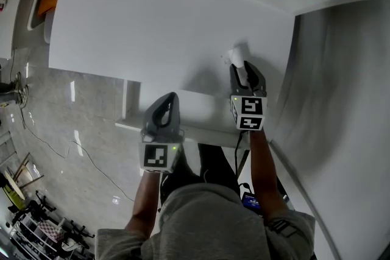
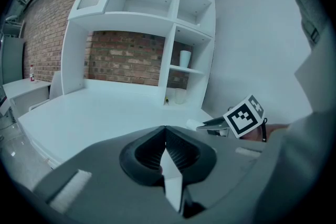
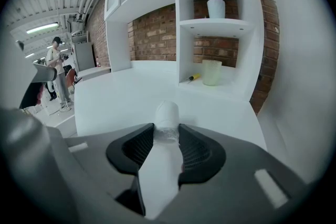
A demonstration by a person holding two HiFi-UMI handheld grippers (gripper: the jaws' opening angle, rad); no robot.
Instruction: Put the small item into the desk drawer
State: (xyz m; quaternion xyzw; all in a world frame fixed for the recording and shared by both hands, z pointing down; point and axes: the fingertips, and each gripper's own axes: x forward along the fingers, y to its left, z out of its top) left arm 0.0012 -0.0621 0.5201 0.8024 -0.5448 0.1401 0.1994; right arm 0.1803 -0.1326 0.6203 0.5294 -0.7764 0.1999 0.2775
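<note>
The small item is a little white bottle (image 1: 235, 56) with a white cap, lying on the white desk (image 1: 158, 15) near its right front. My right gripper (image 1: 245, 67) is shut on it. In the right gripper view the bottle (image 3: 167, 113) pokes out forward between the pads, which press on its sides, so my right gripper (image 3: 168, 131) grips it. A white drawer (image 1: 204, 111) stands out from the desk's front edge. My left gripper (image 1: 166, 100) hovers over the drawer's left part. Its jaws meet at the tips with nothing between them (image 2: 166, 138).
A white shelf unit (image 3: 210, 23) stands at the back right of the desk. It holds a pale green cup (image 3: 212, 72), a yellow-handled screwdriver (image 3: 193, 77) and a white cup (image 3: 216, 8) higher up. A white wall runs along the right. A person (image 3: 56, 68) stands far off left.
</note>
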